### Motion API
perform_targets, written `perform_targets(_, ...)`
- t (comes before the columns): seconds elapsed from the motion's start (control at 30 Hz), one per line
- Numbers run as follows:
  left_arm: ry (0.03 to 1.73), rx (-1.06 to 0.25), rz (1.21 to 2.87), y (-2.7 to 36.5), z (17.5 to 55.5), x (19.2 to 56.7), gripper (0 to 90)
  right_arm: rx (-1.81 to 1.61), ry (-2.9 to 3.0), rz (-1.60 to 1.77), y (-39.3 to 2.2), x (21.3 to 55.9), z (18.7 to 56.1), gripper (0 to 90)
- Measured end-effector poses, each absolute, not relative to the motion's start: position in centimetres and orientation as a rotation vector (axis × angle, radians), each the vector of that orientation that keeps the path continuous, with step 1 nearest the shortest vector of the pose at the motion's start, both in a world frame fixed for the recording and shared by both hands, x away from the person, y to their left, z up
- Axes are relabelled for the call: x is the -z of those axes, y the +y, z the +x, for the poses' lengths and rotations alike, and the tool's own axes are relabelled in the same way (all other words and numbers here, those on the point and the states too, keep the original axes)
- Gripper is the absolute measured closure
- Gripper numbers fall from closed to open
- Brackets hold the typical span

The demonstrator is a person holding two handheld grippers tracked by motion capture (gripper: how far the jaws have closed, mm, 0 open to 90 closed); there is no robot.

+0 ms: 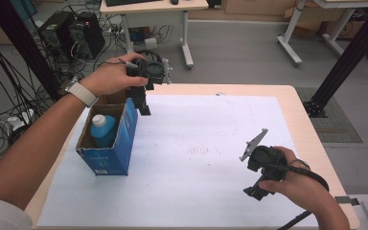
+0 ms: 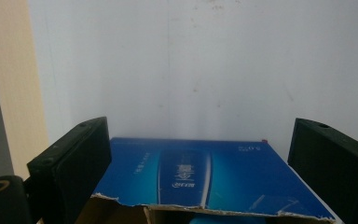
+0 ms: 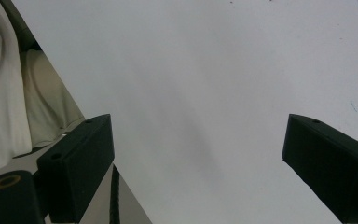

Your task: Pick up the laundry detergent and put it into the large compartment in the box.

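Two grippers were in play over a white sheet [image 1: 196, 158] covering the table [image 1: 306, 124]. At the sheet's left side stood an open blue carton [image 1: 122, 143], its top edge torn, with a light blue bottle [image 1: 102, 129] standing inside. The left gripper [image 1: 144, 110] hung just above the carton's far right corner, jaws spread wide and gripping nothing; in the left gripper view the carton's blue printed wall [image 2: 205, 179] lay between and below the jaws. The right gripper [image 1: 258, 190] hovered well apart near the sheet's right edge, its jaws likewise spread and empty above bare paper.
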State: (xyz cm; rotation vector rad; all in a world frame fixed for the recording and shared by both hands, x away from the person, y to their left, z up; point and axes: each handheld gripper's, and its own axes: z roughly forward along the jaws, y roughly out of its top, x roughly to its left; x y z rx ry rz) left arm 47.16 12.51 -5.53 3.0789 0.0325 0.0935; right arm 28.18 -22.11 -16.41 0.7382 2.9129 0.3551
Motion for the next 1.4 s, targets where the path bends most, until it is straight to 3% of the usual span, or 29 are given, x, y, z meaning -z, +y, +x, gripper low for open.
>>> perform_targets(1.4,0.045,-0.041,3.071,13.07,47.76,6.36,5.7,-0.353,2.921,0.733,-21.82,16.66,28.55,8.7)
